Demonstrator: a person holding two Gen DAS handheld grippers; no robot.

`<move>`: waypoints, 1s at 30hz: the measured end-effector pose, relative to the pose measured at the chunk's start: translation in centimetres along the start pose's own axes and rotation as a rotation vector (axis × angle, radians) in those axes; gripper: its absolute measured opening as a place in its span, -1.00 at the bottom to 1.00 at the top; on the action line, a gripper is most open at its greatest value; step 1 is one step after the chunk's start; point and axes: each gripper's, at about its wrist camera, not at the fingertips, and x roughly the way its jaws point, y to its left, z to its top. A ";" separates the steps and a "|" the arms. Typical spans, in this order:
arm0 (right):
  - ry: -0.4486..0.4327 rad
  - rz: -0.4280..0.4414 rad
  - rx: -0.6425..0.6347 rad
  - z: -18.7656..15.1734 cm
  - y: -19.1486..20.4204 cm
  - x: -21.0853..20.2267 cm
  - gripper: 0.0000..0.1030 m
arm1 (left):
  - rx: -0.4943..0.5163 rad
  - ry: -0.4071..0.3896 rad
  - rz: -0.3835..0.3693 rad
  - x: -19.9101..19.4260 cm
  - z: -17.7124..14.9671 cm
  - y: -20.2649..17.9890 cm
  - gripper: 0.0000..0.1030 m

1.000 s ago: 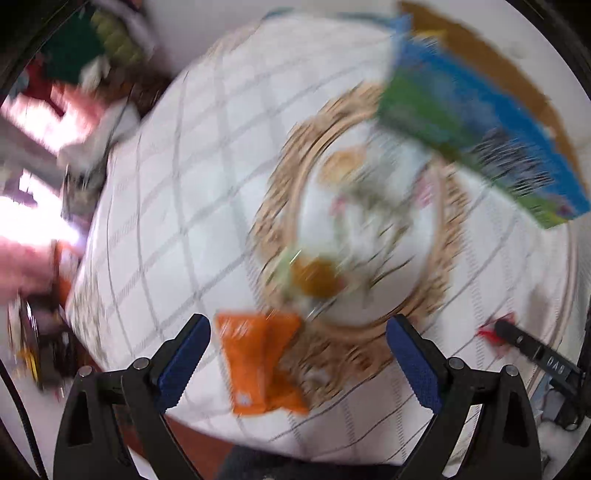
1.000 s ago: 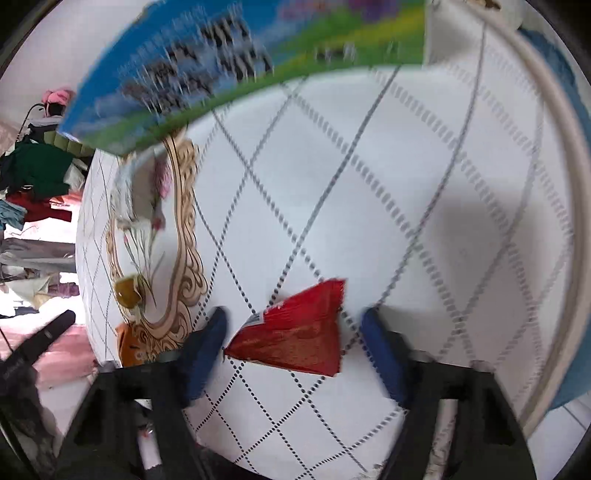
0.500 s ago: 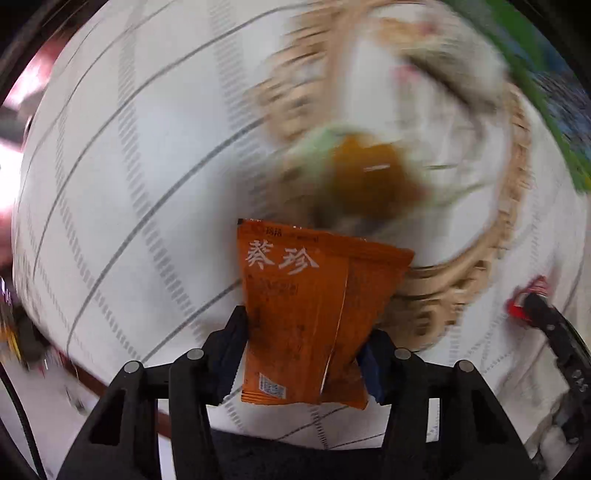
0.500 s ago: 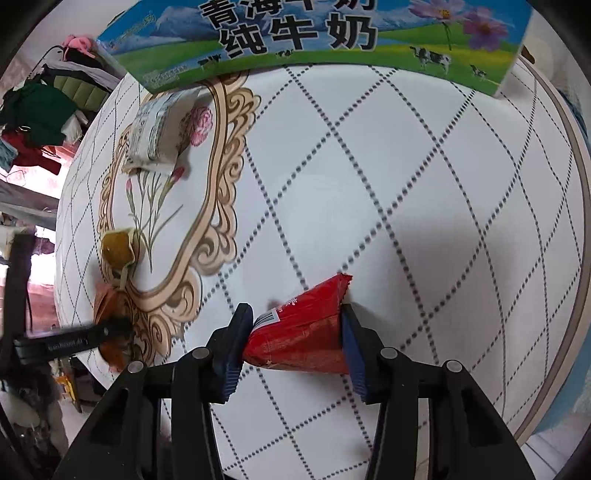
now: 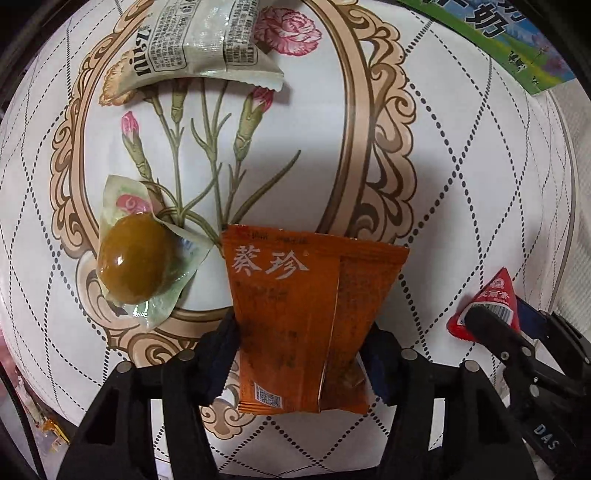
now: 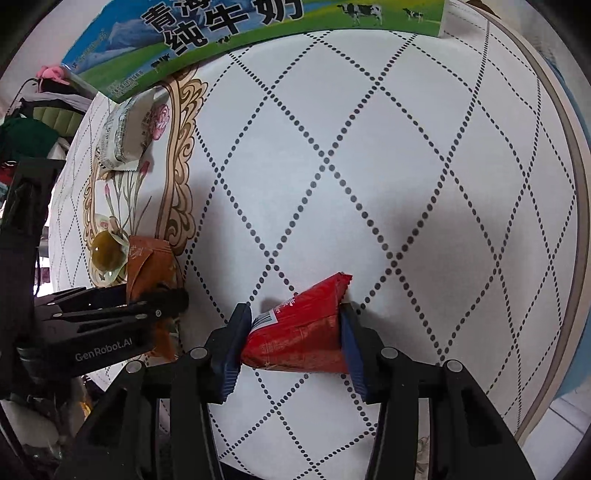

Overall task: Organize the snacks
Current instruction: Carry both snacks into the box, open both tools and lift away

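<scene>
Two snacks gripped: orange packet [image 5: 295,317] in left gripper [image 5: 303,354], red packet [image 6: 299,332] in right gripper [image 6: 291,339]

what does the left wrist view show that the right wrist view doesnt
Only the left wrist view: the left tool head-on, pads pressed on the orange packet, and the print on the pale wrapper.

Only the right wrist view: the right tool head-on, closed on the red packet, the table's rim, and the cows on the milk carton.

Both: the orange and red packets, each tool, the pale wrapper, the wrapped brown snack, the carton and the tablecloth.
</scene>
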 end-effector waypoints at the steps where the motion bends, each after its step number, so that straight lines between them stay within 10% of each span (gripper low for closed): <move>1: -0.010 -0.004 -0.005 -0.1 0.1 -0.1 -0.04 | 0.004 -0.011 0.002 -0.2 0.1 0.4 0.00; 17: -0.235 0.150 0.035 4.3 -0.4 -10.3 -0.09 | 0.071 -0.229 -0.187 -14.8 4.7 -3.8 -0.10; 24: -0.434 0.171 -0.004 13.7 -0.2 -17.9 -0.09 | 0.105 -0.326 -0.234 -21.7 13.4 -5.8 -0.10; 30: -0.404 0.156 -0.016 22.2 -0.9 -17.2 -0.08 | 0.108 -0.299 -0.130 -22.4 21.0 -3.8 -0.09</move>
